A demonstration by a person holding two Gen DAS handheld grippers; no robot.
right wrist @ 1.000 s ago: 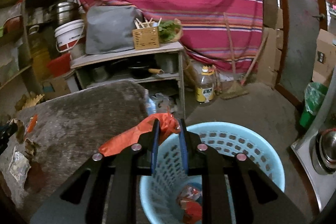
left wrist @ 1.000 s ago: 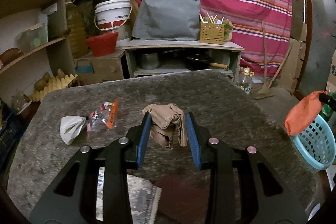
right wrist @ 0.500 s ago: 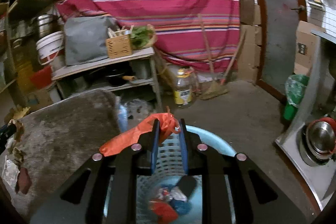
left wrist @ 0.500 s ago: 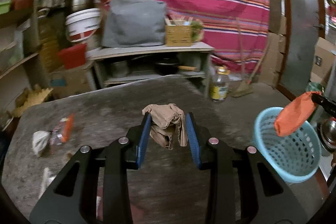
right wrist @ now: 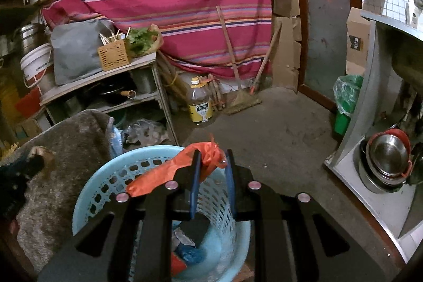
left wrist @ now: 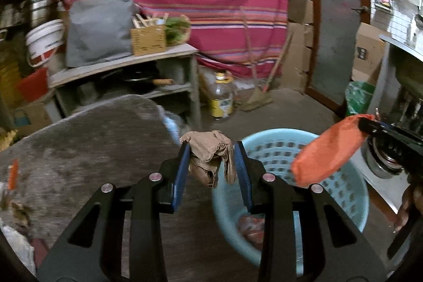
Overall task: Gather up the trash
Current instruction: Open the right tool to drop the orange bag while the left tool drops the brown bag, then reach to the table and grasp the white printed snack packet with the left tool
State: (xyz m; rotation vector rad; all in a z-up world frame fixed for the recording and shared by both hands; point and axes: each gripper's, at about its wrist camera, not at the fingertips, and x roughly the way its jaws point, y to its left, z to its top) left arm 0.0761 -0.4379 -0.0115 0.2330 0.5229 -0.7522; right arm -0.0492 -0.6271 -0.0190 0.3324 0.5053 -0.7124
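My left gripper (left wrist: 211, 149) is shut on a crumpled tan rag (left wrist: 211, 152), held above the grey table's right edge (left wrist: 105, 139), just left of the light blue trash basket (left wrist: 343, 192). My right gripper (right wrist: 212, 156) is shut on an orange plastic bag (right wrist: 169, 171), which hangs over the basket (right wrist: 105, 176). The basket holds several pieces of trash (right wrist: 187, 250). The orange bag (left wrist: 325, 152) and right gripper also show at the right of the left wrist view. More trash (left wrist: 13, 173) lies on the table's left side.
A low shelf (left wrist: 124, 65) with a grey bag, a wooden box and pots stands behind the table. An oil bottle (right wrist: 199, 103) and a broom (right wrist: 243, 97) stand on the floor before the striped cloth. A metal counter with bowls (right wrist: 386, 157) is at the right.
My left gripper has swung right with the rag, from over the table to beside the basket. My right gripper has moved right over the basket with the orange bag.
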